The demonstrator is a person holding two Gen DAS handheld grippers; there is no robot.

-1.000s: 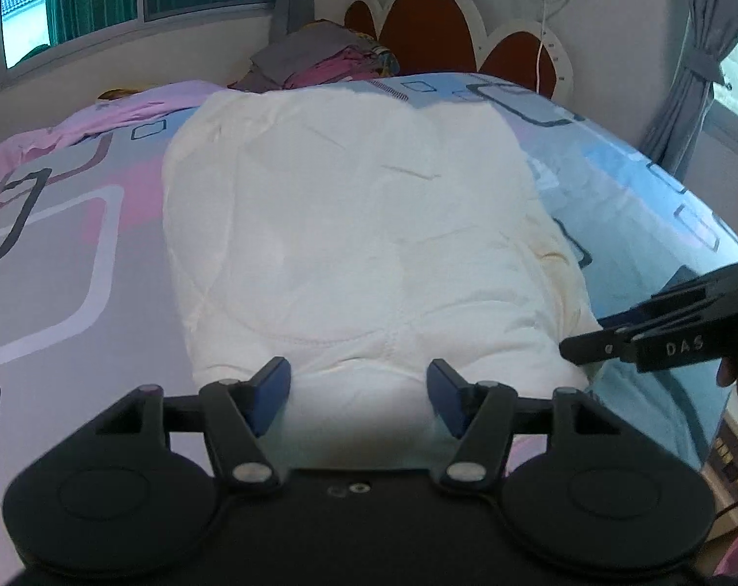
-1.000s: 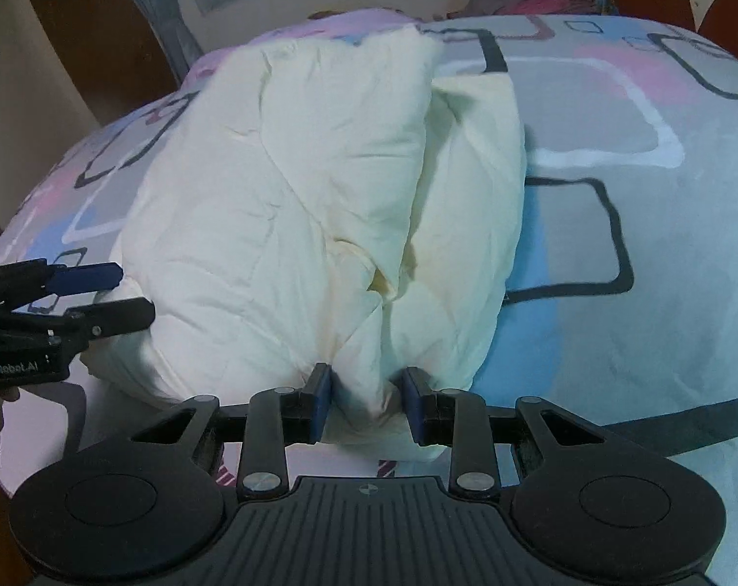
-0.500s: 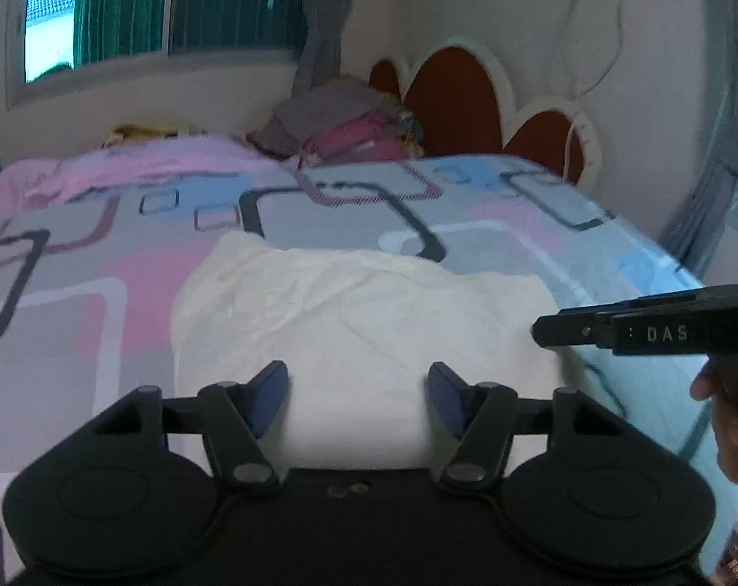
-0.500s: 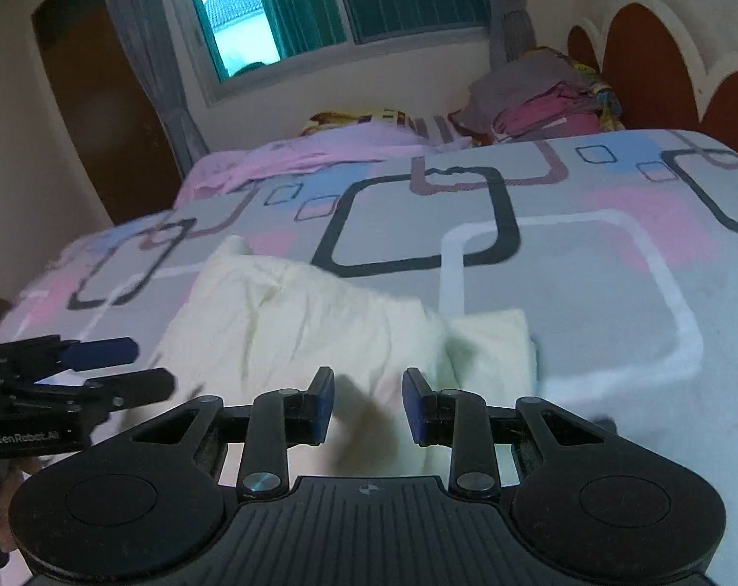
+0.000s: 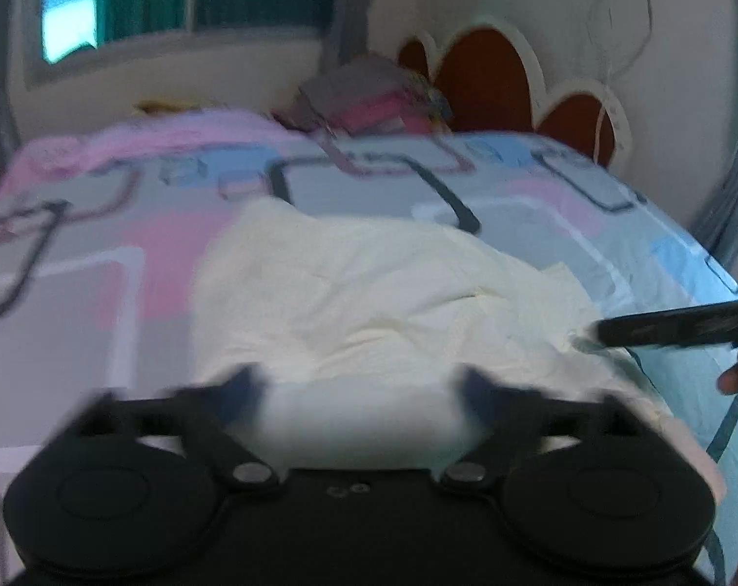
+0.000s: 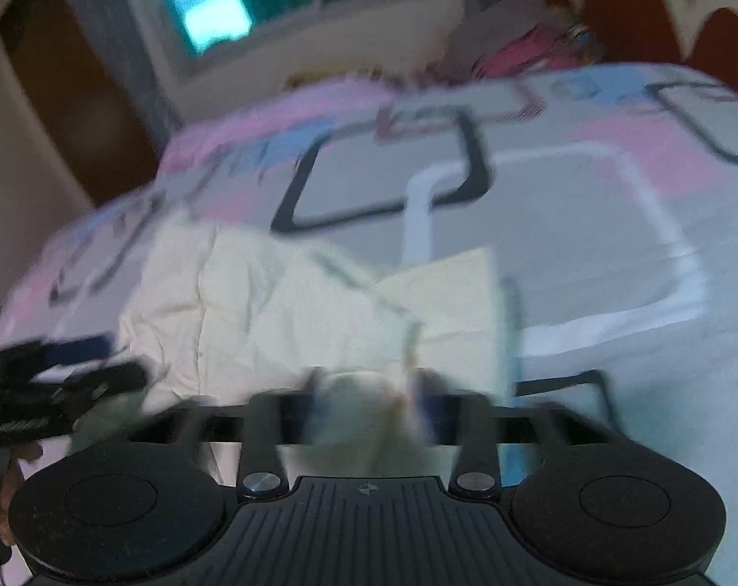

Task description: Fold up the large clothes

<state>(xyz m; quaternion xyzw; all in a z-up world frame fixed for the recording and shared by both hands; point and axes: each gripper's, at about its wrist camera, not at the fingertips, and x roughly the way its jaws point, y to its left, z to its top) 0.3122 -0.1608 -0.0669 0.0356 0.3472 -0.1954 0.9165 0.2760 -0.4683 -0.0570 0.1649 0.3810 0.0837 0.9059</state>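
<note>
The cream garment (image 5: 369, 303) lies folded on the patterned bed (image 5: 100, 263). The left gripper (image 5: 359, 390) has just been opening; its jaws stand wide with the cloth's near edge between them. The right gripper (image 6: 369, 390) has just been opening too, blurred, with cloth between its fingers.
</note>
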